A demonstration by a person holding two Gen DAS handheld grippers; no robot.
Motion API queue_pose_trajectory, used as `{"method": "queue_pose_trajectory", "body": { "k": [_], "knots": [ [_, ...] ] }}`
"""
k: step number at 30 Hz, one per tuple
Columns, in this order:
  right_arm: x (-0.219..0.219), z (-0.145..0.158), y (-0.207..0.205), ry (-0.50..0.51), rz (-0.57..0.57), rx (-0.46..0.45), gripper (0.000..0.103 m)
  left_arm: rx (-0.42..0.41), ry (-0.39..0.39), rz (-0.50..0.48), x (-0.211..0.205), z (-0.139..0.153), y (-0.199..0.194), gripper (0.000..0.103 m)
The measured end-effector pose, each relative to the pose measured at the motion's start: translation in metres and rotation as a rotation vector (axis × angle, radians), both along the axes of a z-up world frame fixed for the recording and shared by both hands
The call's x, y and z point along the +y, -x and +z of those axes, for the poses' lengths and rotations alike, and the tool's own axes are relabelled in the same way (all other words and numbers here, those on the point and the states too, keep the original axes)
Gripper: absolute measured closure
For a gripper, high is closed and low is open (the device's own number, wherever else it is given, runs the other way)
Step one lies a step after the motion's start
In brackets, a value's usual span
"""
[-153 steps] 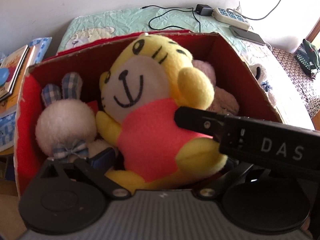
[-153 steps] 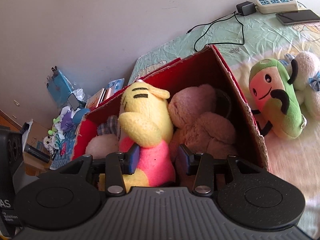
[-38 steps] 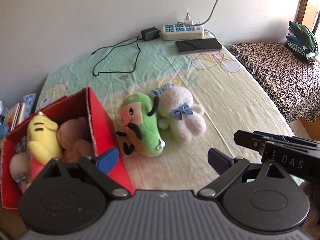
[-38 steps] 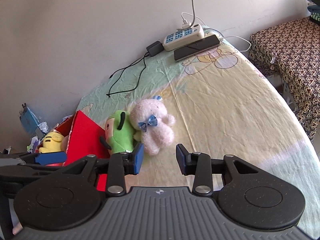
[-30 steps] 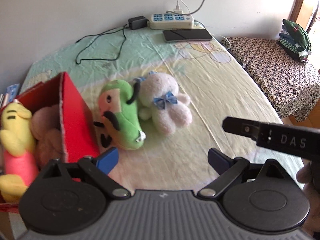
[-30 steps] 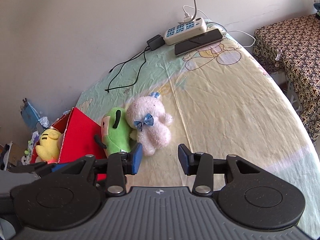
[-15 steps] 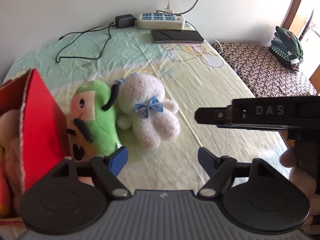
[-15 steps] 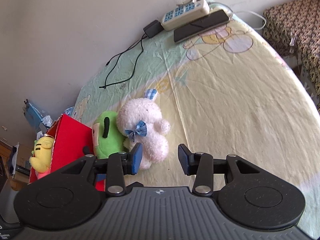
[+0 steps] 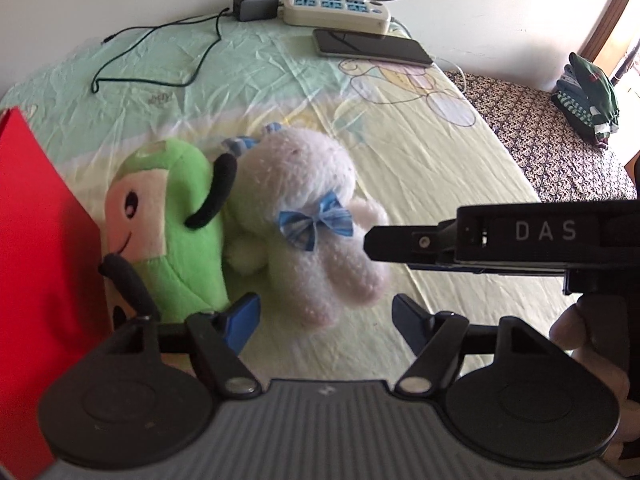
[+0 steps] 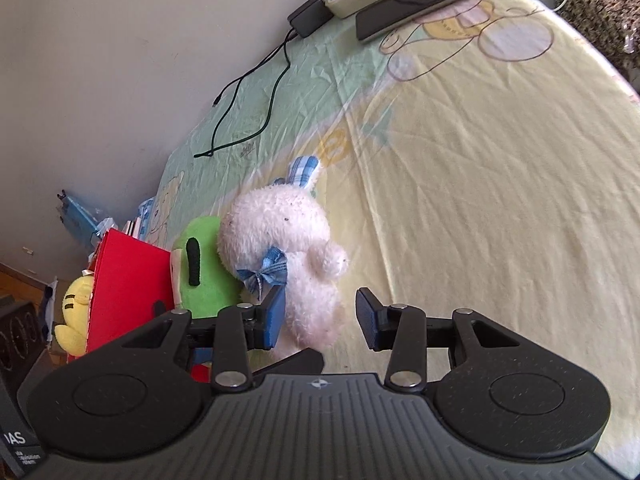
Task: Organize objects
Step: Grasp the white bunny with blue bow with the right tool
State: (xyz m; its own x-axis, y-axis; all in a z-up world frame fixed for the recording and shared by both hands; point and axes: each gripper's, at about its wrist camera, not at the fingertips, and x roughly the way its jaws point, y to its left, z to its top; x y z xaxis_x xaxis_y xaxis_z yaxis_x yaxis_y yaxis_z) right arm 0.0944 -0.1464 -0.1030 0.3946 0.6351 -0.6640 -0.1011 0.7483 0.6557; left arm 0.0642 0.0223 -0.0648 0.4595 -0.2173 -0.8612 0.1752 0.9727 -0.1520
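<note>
The step in hand is judged to be the approach to the next toy to be boxed: the pink rabbit, which lies on the bed sheet pressed against the green plush, itself leaning on the outer wall of the red box. The right gripper is held with its jaws spread wide and empty, the lower body of the rabbit lying just between and beyond them. The left gripper is likewise spread wide and empty, aimed at the same rabbit from beside the green plush. For the next move, a descent of the right gripper around the rabbit's body and a firm closure on the soft fabric would be called for, care being taken that the green plush is not caught. Two toys are counted outside the box; one yellow plush is seen at the box, the rest of its contents being hidden. One power strip, one phone and one charger with its cable are counted at the wall.
</note>
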Motion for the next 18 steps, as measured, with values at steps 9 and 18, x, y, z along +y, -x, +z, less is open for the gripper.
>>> {"method": "queue_pose_trajectory", "body": {
  "k": [9, 18],
  "knots": [
    [0.006, -0.015, -0.012, -0.079, 0.025, 0.050, 0.068, -0.002, -0.030, -0.036, -0.014, -0.009, -0.010, 0.029],
    [-0.001, -0.003, 0.001, -0.082, 0.041, 0.043, 0.075, 0.007, 0.000, -0.068, -0.013, -0.002, 0.000, 0.032]
  ]
}}
